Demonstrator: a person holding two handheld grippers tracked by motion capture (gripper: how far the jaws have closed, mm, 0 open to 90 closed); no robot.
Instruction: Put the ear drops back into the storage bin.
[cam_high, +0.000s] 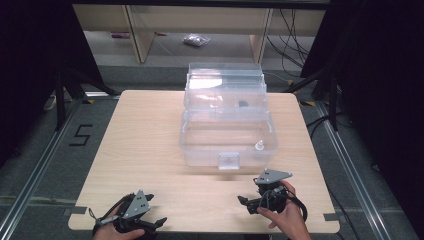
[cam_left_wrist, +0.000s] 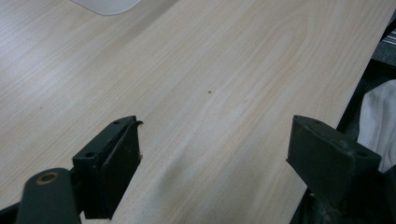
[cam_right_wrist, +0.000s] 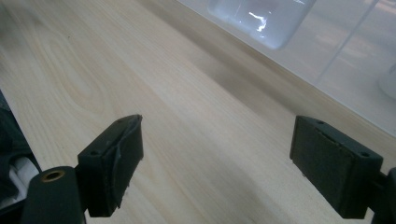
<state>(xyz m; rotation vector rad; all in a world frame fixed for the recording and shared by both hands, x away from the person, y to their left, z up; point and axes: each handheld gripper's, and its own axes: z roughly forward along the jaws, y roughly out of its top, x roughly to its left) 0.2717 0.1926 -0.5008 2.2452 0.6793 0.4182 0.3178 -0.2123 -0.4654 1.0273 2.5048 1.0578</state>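
Observation:
A clear plastic box (cam_high: 196, 146) stands in the middle of the wooden table (cam_high: 145, 145), its lid (cam_high: 225, 75) tipped open toward the back. A small clear cap-like piece (cam_high: 259, 145) lies in the box's front right corner, and a small dark item (cam_high: 243, 104) lies farther back. My left gripper (cam_high: 156, 225) rests at the table's front left, open over bare wood (cam_left_wrist: 215, 135). In front of the box's right part, my right gripper (cam_high: 245, 205) is open and empty (cam_right_wrist: 217, 135). The box's front latch (cam_right_wrist: 261, 18) is just ahead of it.
The table's front edge runs close under both hands. Beyond the table lie grey floor, a black "5" mark (cam_high: 80, 135), wooden shelf legs (cam_high: 137, 35) and cables (cam_high: 292, 35). White cloth (cam_left_wrist: 378, 112) hangs past the table edge in the left gripper view.

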